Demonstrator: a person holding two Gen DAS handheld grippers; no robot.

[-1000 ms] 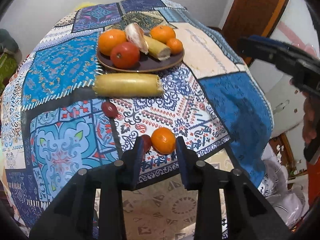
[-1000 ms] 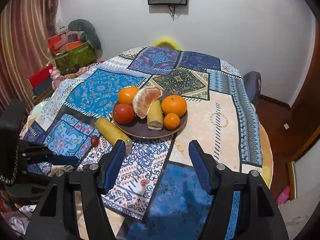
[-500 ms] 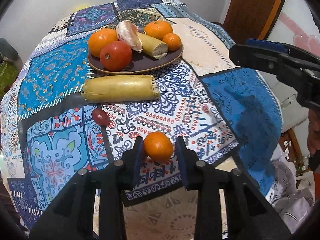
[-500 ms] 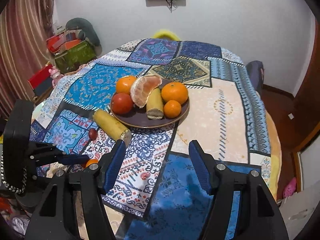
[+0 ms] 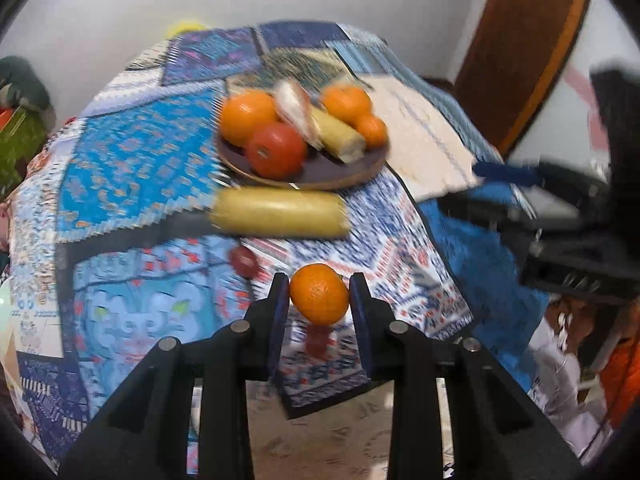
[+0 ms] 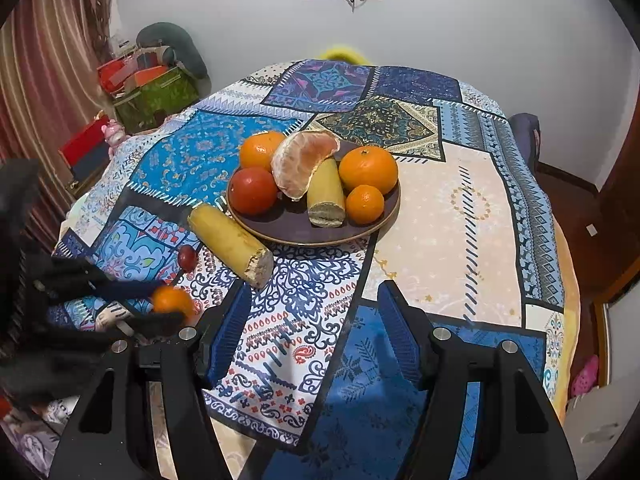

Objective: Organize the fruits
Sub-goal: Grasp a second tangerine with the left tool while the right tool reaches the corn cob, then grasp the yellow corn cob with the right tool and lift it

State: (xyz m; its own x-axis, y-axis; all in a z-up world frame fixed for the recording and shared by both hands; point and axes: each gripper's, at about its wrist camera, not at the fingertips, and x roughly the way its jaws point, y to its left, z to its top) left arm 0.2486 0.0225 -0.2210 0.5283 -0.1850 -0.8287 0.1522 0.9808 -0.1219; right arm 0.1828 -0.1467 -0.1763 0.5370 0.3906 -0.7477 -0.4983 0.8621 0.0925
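My left gripper (image 5: 319, 300) is shut on a small orange mandarin (image 5: 319, 294) and holds it above the table's near edge; it also shows in the right wrist view (image 6: 172, 300). A dark plate (image 6: 288, 226) holds oranges, a red tomato (image 6: 253, 190), a peeled citrus half and a cut banana piece. A long banana piece (image 6: 230, 238) lies beside the plate on the cloth, with a small red fruit (image 6: 187, 258) near it. Another small red fruit (image 5: 316, 342) lies under the lifted mandarin. My right gripper (image 6: 314, 338) is open and empty over the blue patch.
The round table wears a patchwork cloth (image 6: 460, 208). Boxes and clutter (image 6: 152, 84) stand at the left wall. A wooden door (image 5: 516, 52) is at the right. The cloth hangs over the near edge.
My left gripper closed on the mandarin and lifted it off the cloth, uncovering a small red fruit below. The right gripper stayed open and shifted slightly nearer the table.
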